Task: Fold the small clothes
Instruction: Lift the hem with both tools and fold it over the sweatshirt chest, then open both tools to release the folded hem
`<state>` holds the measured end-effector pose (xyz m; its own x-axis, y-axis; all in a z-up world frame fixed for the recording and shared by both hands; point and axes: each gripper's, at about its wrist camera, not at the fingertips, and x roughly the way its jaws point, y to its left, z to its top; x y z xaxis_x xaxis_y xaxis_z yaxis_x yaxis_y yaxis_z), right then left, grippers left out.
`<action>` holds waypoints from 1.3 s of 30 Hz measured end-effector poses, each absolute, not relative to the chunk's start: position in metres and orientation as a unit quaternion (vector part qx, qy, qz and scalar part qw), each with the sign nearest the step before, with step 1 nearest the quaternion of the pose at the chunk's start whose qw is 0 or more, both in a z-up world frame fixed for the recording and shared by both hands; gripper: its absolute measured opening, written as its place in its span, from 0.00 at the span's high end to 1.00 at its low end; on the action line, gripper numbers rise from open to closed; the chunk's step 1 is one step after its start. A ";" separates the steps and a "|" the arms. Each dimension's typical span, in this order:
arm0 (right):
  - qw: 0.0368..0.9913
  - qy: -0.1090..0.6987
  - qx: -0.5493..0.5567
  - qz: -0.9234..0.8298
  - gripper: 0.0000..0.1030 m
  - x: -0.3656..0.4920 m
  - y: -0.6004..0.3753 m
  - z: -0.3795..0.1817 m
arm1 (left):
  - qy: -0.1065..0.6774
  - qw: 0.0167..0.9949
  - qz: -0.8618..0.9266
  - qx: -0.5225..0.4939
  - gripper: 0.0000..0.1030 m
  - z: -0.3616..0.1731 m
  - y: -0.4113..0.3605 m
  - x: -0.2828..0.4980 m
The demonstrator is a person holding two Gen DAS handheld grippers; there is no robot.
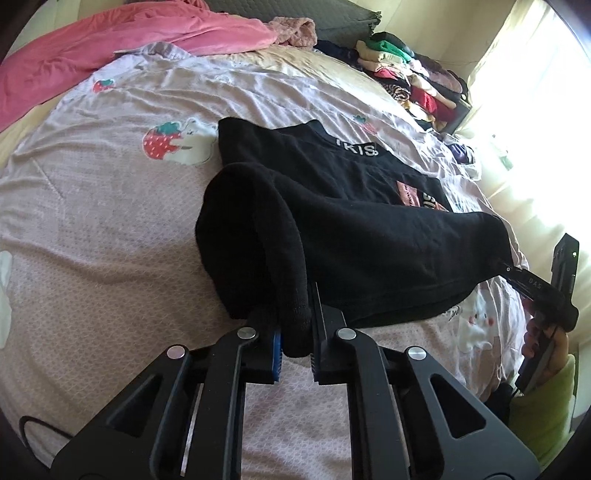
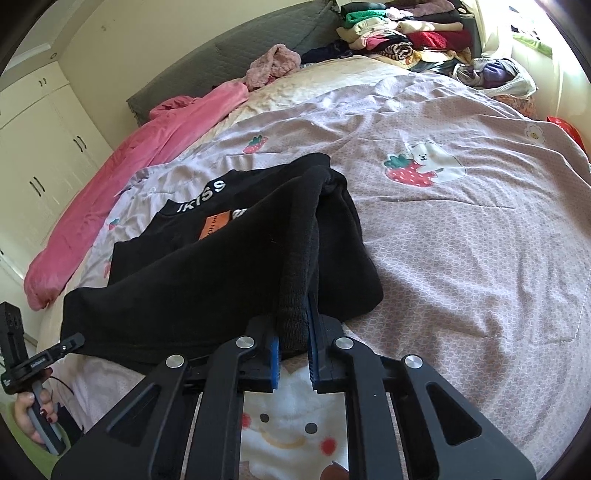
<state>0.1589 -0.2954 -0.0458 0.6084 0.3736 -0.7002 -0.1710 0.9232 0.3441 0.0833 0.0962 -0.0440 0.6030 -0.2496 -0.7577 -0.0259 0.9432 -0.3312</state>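
On the bed, spread over a pale lilac quilt point(image 1: 110, 206) printed with strawberries and white bears, lies a black sweatshirt point(image 1: 369, 229) with white lettering across its chest and a small orange-pink patch below the letters. Its far part rests flat on the quilt, while the near hem is lifted off the bedding at two corners and hangs stretched between them. The left gripper point(image 1: 297, 339) is clamped on one ribbed corner of that hem, the dark cloth pinched between its blue pads point(image 1: 277, 347); from the right wrist view the same tool appears at the far left, gripped by a hand point(image 2: 33, 417) with dark red nails. The right gripper point(image 2: 293, 345) is likewise closed on the other ribbed corner, fabric bunched between its blue-faced fingers, and from the left wrist view it shows at the right edge, biting the hem's end. Beyond the sweatshirt, a pink blanket point(image 1: 122, 48) lies heaped along one side of the bed, beside a crumpled dusty-pink garment point(image 2: 271, 66). A stack of folded clothes point(image 2: 399, 29) in green, cream, red and black sits at the far corner near the grey padded headboard point(image 2: 236, 62). White wardrobe doors point(image 2: 40, 158) stand against the wall, and bright daylight floods the curtained window side.
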 end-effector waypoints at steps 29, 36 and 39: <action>0.896 0.382 0.180 0.140 0.91 0.294 -0.296 -0.016 | 0.402 0.892 0.004 -0.208 0.96 -0.021 0.157 0.210; 0.890 0.407 0.165 0.120 0.90 0.314 -0.289 -0.044 | 0.413 0.885 0.018 -0.215 0.93 -0.045 0.160 0.219; 0.889 0.409 0.166 0.120 0.81 0.312 -0.290 -0.052 | 0.405 0.886 0.009 -0.227 0.79 -0.045 0.161 0.214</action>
